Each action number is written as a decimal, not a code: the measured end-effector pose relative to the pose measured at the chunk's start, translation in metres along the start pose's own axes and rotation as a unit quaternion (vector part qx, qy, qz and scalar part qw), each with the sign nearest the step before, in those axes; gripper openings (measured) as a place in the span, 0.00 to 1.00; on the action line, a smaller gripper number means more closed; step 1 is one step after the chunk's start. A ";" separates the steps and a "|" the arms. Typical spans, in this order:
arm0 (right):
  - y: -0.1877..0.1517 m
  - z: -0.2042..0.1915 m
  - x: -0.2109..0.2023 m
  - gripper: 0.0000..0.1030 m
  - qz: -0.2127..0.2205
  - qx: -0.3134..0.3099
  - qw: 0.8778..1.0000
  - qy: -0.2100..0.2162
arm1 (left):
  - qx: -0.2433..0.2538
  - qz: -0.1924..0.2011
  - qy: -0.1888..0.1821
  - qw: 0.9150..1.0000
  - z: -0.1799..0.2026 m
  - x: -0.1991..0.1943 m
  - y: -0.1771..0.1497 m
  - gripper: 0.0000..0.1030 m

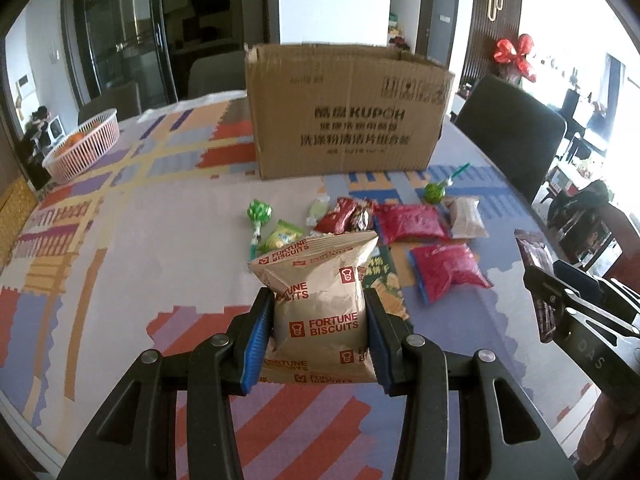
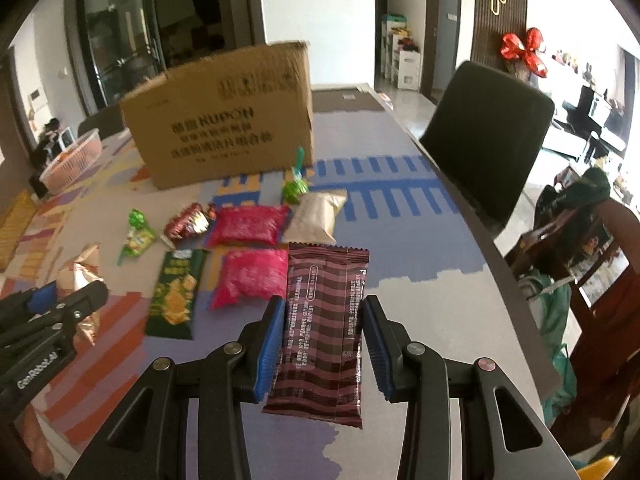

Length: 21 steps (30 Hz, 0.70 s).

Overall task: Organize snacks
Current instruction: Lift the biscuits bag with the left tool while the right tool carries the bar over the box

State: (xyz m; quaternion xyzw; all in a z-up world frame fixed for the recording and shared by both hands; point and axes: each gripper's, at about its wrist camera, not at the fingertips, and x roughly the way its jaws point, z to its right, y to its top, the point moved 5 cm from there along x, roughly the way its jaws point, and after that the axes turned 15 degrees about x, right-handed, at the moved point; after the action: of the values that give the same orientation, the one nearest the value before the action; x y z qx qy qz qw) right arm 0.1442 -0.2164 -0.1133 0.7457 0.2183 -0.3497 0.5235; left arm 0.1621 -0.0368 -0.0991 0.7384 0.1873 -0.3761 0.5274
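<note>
Snack packets lie on the table before the cardboard box.

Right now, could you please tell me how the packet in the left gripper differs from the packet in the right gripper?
The Fortune Biscuits bag is tan with orange print; the maroon striped packet is dark with fine white text. The Fortune Biscuits bag is puffy and crumpled, while the maroon striped packet is flat and long. Both are sealed snacks clamped between blue-padded fingers, one in the left gripper, one in the right gripper, above the patterned tablecloth.
</note>
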 end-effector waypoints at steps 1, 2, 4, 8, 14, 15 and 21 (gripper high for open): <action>0.002 -0.002 -0.004 0.39 0.006 -0.002 1.000 0.004 | 0.001 0.004 0.002 1.000 0.000 -0.004 0.003 0.42; 0.004 -0.004 -0.009 0.39 0.012 -0.004 1.000 0.007 | 0.001 0.008 0.003 1.000 0.000 -0.006 0.007 0.42; 0.009 -0.007 -0.015 0.39 0.022 -0.007 1.000 0.015 | 0.005 0.018 0.002 1.000 -0.001 -0.011 0.013 0.42; 0.020 -0.019 -0.025 0.39 0.039 -0.024 0.998 0.035 | 0.003 0.034 -0.015 0.999 -0.004 -0.018 0.027 0.42; 0.038 -0.038 -0.032 0.39 0.058 -0.039 0.995 0.065 | 0.006 0.062 -0.007 0.998 -0.013 -0.026 0.053 0.42; 0.042 -0.041 -0.032 0.39 0.060 -0.040 0.995 0.070 | 0.008 0.068 -0.004 0.998 -0.015 -0.028 0.059 0.42; 0.072 -0.060 -0.037 0.39 0.082 -0.046 0.991 0.095 | 0.013 0.088 0.003 0.996 -0.027 -0.031 0.087 0.42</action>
State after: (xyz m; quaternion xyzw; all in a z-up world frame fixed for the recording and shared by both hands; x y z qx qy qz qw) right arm 0.1869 -0.1850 -0.0279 0.7661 0.2215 -0.2226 0.5608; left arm 0.2105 -0.0408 -0.0162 0.7600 0.1181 -0.3289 0.5480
